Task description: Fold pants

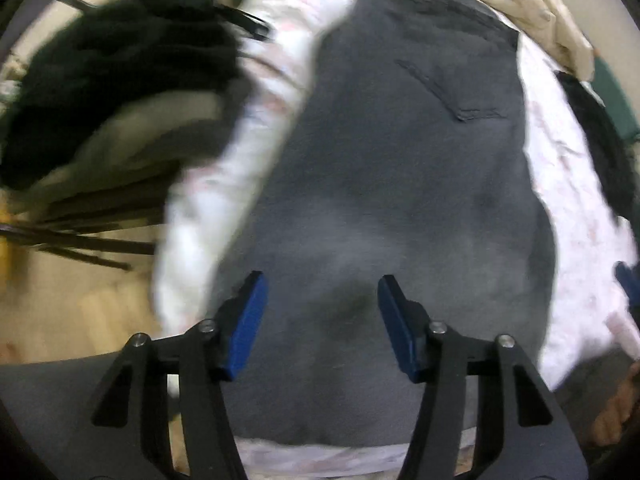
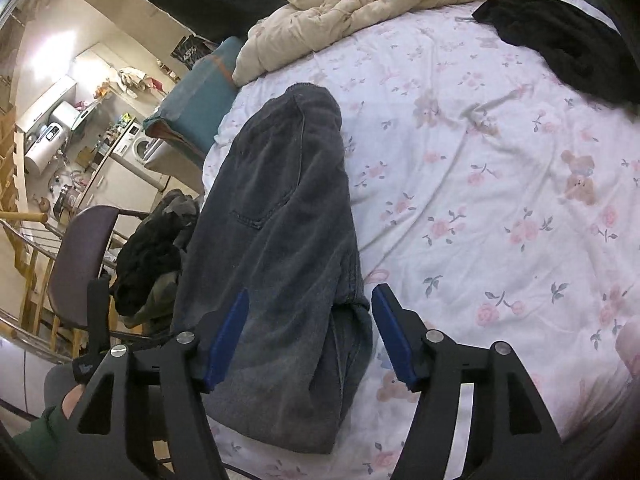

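Pants (image 2: 276,240): dark denim, folded lengthwise; likely heavy, limp. You held both left gripper (image 1: 322,320) and right gripper (image 2: 308,332) released; take doubled hem.

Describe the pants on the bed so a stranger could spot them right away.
Find the bed with the white floral sheet. Near its edge beside the chair lies a long, folded pair of dark grey denim pants. Unlike the black garment and beige quilt farther off, it shows a stitched pocket.

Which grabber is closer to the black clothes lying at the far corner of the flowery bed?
Neither clearly. The black clothes lie far beyond the right gripper, across the floral sheet. The left gripper hovers over the grey pants, also well short.
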Demonstrator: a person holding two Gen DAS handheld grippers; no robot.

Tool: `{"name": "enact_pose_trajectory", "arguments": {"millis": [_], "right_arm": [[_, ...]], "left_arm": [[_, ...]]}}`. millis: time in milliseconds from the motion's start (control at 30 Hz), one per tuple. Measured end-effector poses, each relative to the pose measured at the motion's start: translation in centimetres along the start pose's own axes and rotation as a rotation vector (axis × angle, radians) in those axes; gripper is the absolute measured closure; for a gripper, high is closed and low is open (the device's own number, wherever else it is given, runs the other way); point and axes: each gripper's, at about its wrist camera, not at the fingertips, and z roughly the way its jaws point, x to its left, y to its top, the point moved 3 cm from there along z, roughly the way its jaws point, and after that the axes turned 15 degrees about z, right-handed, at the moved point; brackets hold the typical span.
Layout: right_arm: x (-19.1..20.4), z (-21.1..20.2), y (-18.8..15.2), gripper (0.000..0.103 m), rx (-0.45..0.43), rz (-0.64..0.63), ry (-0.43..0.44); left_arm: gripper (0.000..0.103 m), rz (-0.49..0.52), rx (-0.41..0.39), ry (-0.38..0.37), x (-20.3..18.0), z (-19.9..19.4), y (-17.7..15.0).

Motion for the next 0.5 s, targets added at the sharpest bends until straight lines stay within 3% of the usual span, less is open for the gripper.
{"name": "enact_pose_trajectory", "arguments": {"millis": [67,167,267,400,500], "right_arm": [[-0.7,-0.3,0.3,0.034,-0.004,0.027,0.003],[-1.9,-0.4,0.8,0.032,0.009,0.099,0.018],[-3.3,0.5,0.7,0.032,0.070,0.176,0.028],[-5.9,3.8,-1.1,0.026,0.252,0.336,0.029],[-7.2,6.6,-3.4,0.026,0.407,0.398,-0.003]], "left_arm": [[0.049,-0.023,-0.040,0.031,1.0,-1.5,-0.5],[0.033,-0.073,-0.082,0.058,2.6,-3.5,-1.3],[0.022,-0.224,-0.085,-0.043,4.7,-4.2,-3.0],[0.020,-0.258,0.065,-0.103,4.2,-0.7,-4.0],[0.020,-0.260,0.134,-0.135,3.3,1.2,-4.0]]}}
